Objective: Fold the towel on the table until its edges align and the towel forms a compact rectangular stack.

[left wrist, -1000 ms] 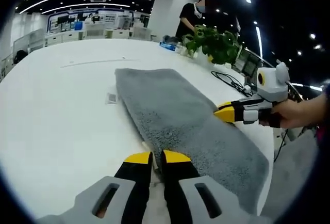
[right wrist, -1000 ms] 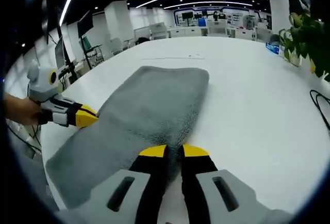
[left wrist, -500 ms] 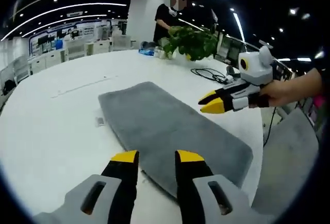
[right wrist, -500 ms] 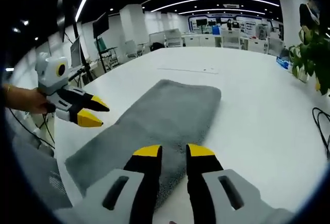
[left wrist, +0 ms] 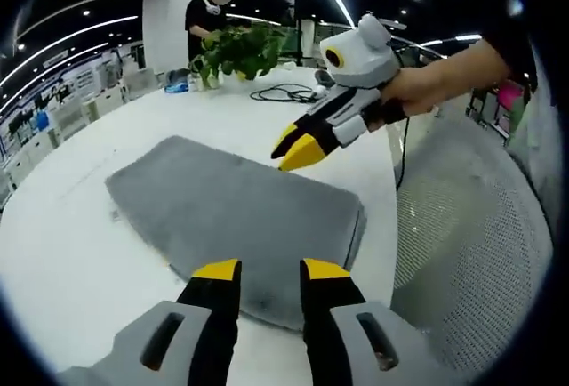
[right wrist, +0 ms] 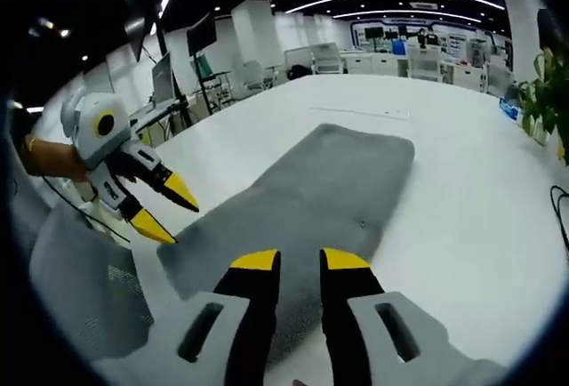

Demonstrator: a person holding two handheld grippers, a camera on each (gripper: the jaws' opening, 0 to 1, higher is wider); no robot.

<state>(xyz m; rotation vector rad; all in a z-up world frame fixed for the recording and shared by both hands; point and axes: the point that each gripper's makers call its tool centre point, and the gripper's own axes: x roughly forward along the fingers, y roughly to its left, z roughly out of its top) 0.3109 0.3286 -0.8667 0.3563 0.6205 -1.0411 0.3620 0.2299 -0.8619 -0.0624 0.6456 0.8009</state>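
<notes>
On the white desk [left wrist: 62, 261] we see the grey towel [left wrist: 231, 217] lying flat, left gripper [left wrist: 260, 269] and right gripper [right wrist: 290, 259] above its near end, jaws parted, holding nothing.

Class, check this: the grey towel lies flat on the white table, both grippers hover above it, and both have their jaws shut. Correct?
Not quite. Both grippers are open: the left gripper and right gripper show parted jaws in the left gripper view and right gripper view. The grey towel does lie flat on the white table.
</notes>
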